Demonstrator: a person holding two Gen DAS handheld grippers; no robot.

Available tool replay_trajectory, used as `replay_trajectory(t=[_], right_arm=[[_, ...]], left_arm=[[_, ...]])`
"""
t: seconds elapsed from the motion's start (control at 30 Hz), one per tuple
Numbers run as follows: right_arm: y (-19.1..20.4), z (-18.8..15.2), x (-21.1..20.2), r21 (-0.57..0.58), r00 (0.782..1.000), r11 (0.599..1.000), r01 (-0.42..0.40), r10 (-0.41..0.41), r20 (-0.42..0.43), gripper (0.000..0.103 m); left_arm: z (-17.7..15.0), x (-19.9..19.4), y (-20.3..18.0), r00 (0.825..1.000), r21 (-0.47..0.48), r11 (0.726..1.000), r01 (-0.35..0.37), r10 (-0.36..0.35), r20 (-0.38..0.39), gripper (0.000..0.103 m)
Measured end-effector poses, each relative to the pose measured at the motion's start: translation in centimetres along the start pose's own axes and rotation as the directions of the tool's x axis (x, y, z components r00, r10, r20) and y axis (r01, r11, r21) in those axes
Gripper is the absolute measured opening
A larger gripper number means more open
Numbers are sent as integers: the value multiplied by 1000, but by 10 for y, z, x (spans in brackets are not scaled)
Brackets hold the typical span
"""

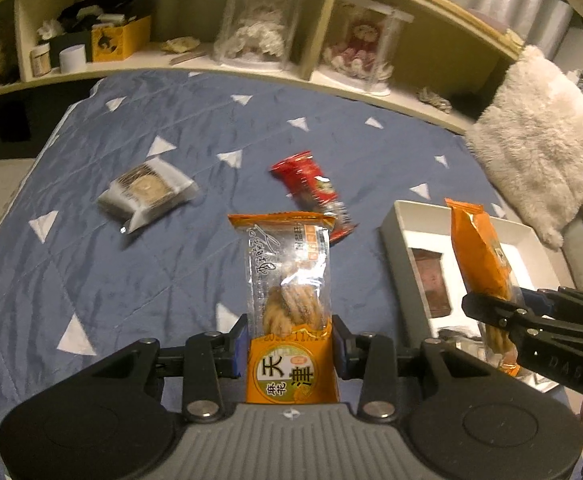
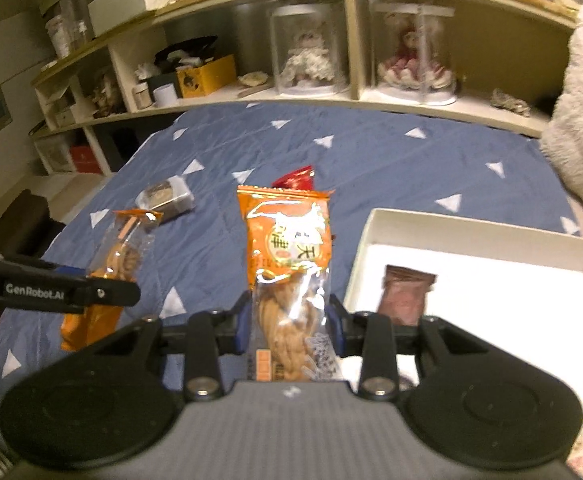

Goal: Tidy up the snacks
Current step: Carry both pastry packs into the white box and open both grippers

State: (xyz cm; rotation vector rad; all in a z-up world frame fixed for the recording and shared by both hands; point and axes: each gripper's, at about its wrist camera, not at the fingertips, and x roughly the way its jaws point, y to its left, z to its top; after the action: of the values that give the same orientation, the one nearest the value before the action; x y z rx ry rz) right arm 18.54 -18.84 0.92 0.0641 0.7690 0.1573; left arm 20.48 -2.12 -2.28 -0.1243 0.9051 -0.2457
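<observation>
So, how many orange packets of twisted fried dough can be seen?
2. One orange packet is clamped in the left gripper; the other orange packet is clamped in the right gripper, beside the white cardboard box. More may be hidden.

We see our left hand-held gripper (image 1: pixel 291 344) built of black linkage arms with silver screws, blue finger pads (image 1: pixel 240 344) and a ribbed grey base. Our right hand-held gripper (image 2: pixel 287 328) matches it; the left one's arm reads "GenRobot.AI".
</observation>
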Motion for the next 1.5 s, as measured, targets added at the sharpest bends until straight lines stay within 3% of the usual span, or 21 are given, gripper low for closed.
replay_trajectory(t=[0.33,0.9,1.2,1.5], right_arm=[[-43,-10,-37,45,996,995,85,-86,24,43],[-131,-41,-79,136,978,970,202,-206,16,43],[-178,-53,-85,181,962,946,269,-271,-11,43],[-219,-58,-72,218,950,925,312,-309,-50,43]], left_arm=[[10,1,-59,998,71,996,57,-58,10,41],[22,36,-163,987,150,975,162,-161,-21,41],[33,75,-202,977,142,967,209,-202,-65,41],[43,132,-216,963,43,969,242,-235,-128,41]])
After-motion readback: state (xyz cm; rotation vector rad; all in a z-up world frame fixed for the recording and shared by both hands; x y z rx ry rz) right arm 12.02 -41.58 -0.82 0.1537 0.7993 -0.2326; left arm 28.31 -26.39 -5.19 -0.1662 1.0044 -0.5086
